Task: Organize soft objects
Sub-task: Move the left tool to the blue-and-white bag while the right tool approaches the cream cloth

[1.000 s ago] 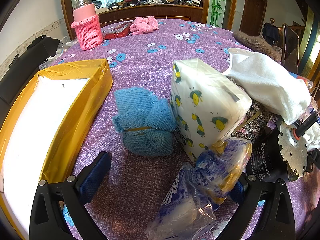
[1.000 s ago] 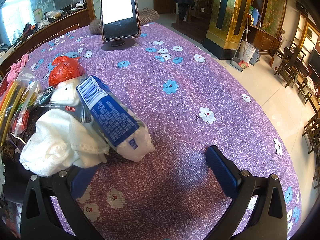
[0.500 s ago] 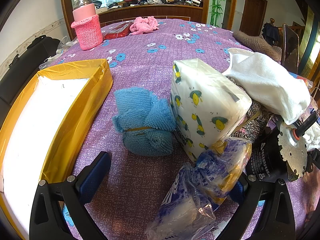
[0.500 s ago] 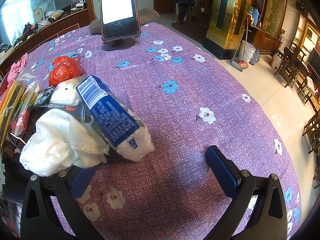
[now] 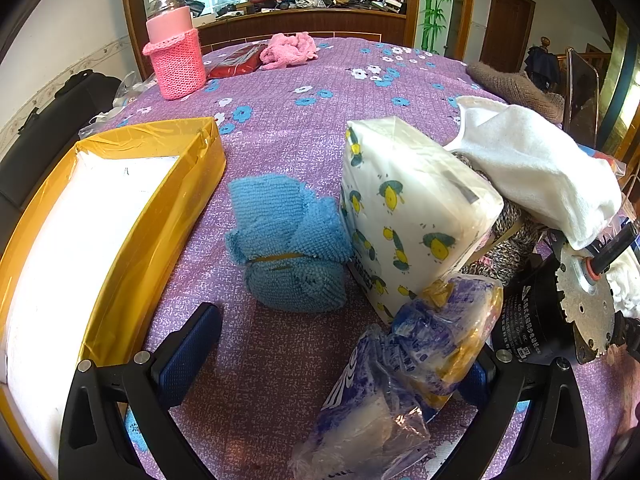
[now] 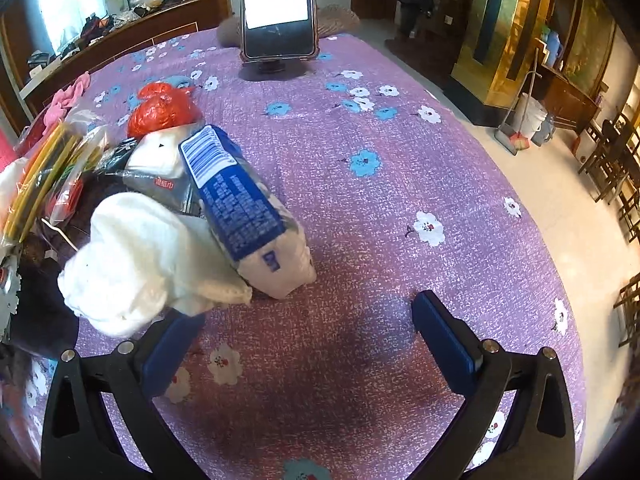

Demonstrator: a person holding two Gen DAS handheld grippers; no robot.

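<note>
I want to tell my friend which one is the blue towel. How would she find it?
Start at the big yellow box on the purple tablecloth. Just to its right lies the blue towel, touching the white tissue pack printed with lemons. It is the only fuzzy blue bundle, rolled up with a thin band around its middle.

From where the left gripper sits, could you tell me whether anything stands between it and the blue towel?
Nothing visible does: bare tablecloth runs from the open left gripper to the blue towel. The crinkly plastic pack lies only against its right-hand side.
</note>
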